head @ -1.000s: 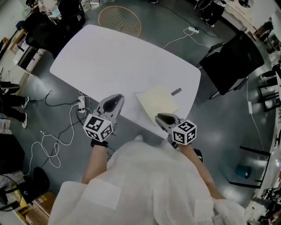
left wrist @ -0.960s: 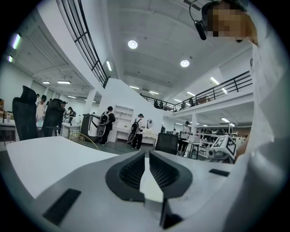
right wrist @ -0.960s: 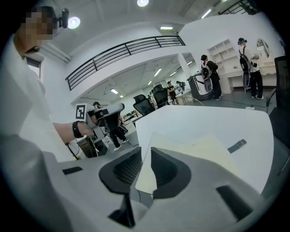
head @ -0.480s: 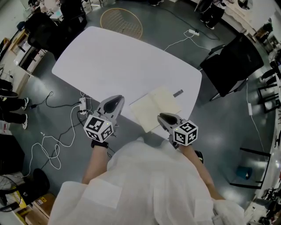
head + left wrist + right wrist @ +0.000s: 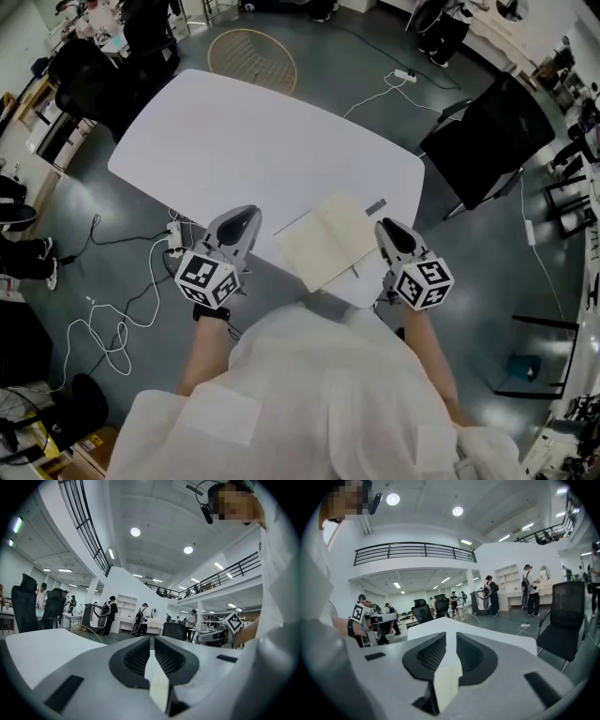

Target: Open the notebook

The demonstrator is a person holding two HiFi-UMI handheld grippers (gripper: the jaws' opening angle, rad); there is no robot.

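The cream paper notebook (image 5: 330, 242) lies on the white oval worktop (image 5: 234, 131), seemingly already spread open. Left gripper (image 5: 242, 217) and right gripper (image 5: 387, 228) flank the notebook, jaws narrow and empty. It would be best to flatten the pages gently, without dragging it.

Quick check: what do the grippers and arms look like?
The left gripper and right gripper are grey moulded shells with black ribbed pads, each bearing a white cube with black square markers. Black band on the left wrist. White top, forearms bare.
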